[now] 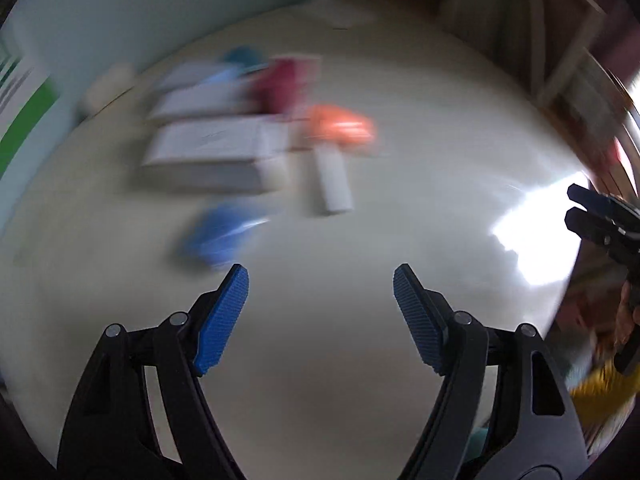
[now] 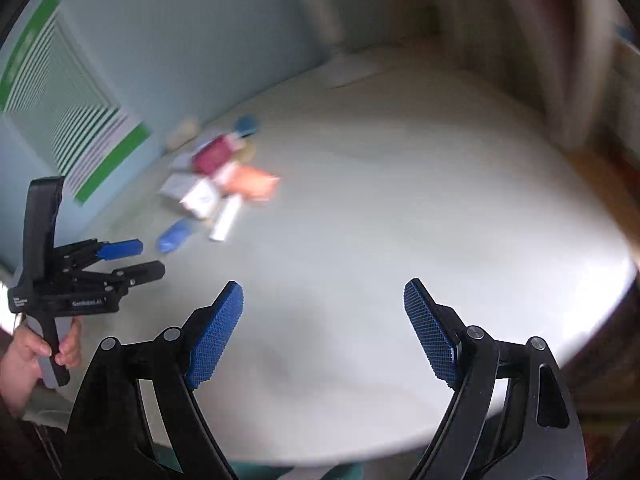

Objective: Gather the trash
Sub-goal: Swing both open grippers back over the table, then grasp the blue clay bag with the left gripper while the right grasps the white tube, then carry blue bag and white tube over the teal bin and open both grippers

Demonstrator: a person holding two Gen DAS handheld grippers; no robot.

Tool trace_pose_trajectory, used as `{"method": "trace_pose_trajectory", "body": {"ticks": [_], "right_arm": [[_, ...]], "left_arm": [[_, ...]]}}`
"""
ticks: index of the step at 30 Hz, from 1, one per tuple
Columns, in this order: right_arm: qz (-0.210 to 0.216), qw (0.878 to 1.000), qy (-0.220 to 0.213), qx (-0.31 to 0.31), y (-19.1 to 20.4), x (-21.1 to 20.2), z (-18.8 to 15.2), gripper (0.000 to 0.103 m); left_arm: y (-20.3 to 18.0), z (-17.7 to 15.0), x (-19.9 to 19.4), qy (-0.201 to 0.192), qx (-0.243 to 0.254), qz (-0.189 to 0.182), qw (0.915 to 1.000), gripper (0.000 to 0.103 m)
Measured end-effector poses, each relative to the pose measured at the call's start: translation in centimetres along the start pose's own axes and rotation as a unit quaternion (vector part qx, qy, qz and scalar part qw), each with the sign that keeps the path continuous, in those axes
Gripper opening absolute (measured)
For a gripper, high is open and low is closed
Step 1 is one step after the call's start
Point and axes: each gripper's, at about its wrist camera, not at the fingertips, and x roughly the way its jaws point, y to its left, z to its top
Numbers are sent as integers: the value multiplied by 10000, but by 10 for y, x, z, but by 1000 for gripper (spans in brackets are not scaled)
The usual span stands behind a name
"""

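A blurred pile of trash lies on a pale round table (image 1: 360, 320) near its far left. It holds a white box (image 1: 208, 156), a maroon packet (image 1: 280, 84), an orange wrapper (image 1: 340, 124), a white tube (image 1: 334, 184) and a blue wrapper (image 1: 220, 232). My left gripper (image 1: 320, 284) hangs open above bare tabletop, short of the blue wrapper, with nothing between its fingers. My right gripper (image 2: 322, 300) is open too, over the table's middle, well right of the pile (image 2: 216, 188). Each gripper shows at the edge of the other's view.
A light blue wall (image 2: 180, 40) with a green-striped poster (image 2: 60, 104) backs the table on the left. Wooden shelving (image 1: 560, 40) stands at the far right. A white flat item (image 2: 352, 70) lies at the table's far edge. Glare marks the right rim (image 1: 532, 232).
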Motion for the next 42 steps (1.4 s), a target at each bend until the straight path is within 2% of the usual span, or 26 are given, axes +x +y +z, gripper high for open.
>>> {"method": "trace_pose_trajectory", "body": {"ticks": [3,6,8,9,11,15,18,19,21,23,24,29,32,37,42], "right_arm": [[138,9990,274,-316,42,35,18,82],[159,9973,462,-554,75,68,27,81],[114,9965,592,-571,85,85,30,79],[53,9962,679,-539,91,99,34,73],[-57,9959,784,-438,97,117,40,69],[-494,9932,852,-614,111,138,43,68],[-675,9916,867,-681,111,148,42,49],[-811,9897,855,-814,113,150,43,44],[-948,9862,820,-1085,119,155,42,39],[-995,9836,774,-1291,122,157,40,29],[-946,9843,777,-1273,121,156,40,18],[-618,9885,1026,-928,106,145,41,14],[-177,9914,1103,-686,98,123,36,13],[304,9942,991,-271,87,91,29,13],[377,9963,771,-61,81,59,10,13]], "left_arm": [[48,-1,4,-5,-428,44,9991,73],[73,-2,15,75,-581,-21,9983,73],[82,3,25,93,-445,12,9990,73],[85,5,31,144,-379,53,9992,73],[83,9,43,218,-262,-16,9994,73],[79,13,60,301,-135,-174,9993,73],[75,14,68,240,44,-156,9996,70],[75,16,73,273,80,-129,9995,65],[73,21,78,214,172,-45,9996,60],[69,22,77,183,322,-33,9993,46],[68,22,78,177,381,-10,9991,42],[70,15,70,214,284,-64,9993,38],[74,7,58,158,160,-156,9996,38],[75,-7,32,89,19,-287,9995,38],[68,-22,16,88,49,-366,9993,38]]}}
